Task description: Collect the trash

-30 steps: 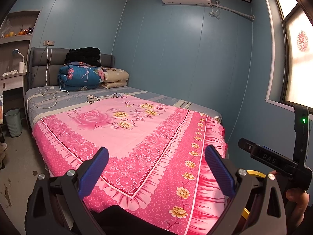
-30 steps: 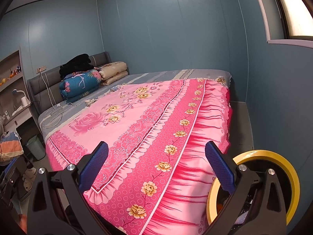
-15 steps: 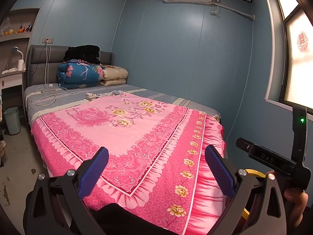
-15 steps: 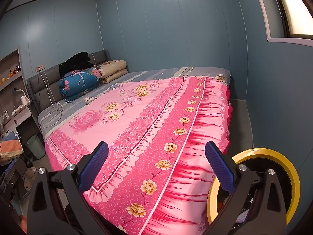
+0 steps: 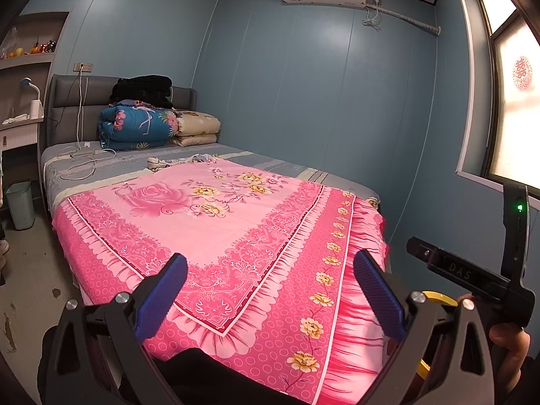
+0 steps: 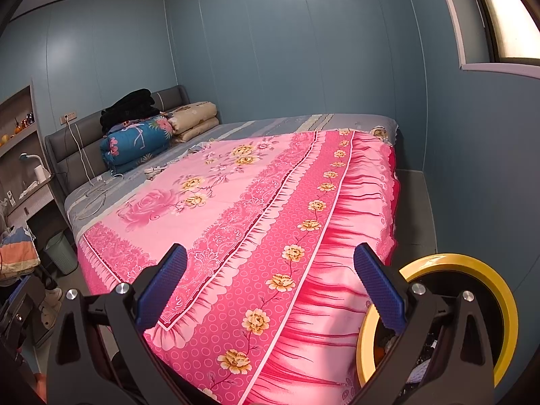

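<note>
A round bin with a yellow rim (image 6: 472, 266) stands on the floor at the foot corner of the bed, low right in the right wrist view, with scraps inside. A sliver of that yellow rim (image 5: 438, 297) shows in the left wrist view. Small crumpled items (image 5: 158, 163) lie on the bed where the pink cover meets the grey sheet; the same crumpled items (image 6: 153, 171) show in the right wrist view. My left gripper (image 5: 270, 290) is open and holds nothing, over the bed's foot. My right gripper (image 6: 270, 287) is open and holds nothing, just left of the bin.
A bed with a pink flowered cover (image 5: 219, 209) fills the room. Folded quilts (image 5: 135, 125) and cables lie by the headboard. A pale waste basket (image 5: 21, 204) stands on the floor at left. The right gripper's body and a hand (image 5: 506, 341) are at right.
Both views have tilted up slightly, so the bed sits a little lower in frame. Both grippers stay open and hold nothing.
</note>
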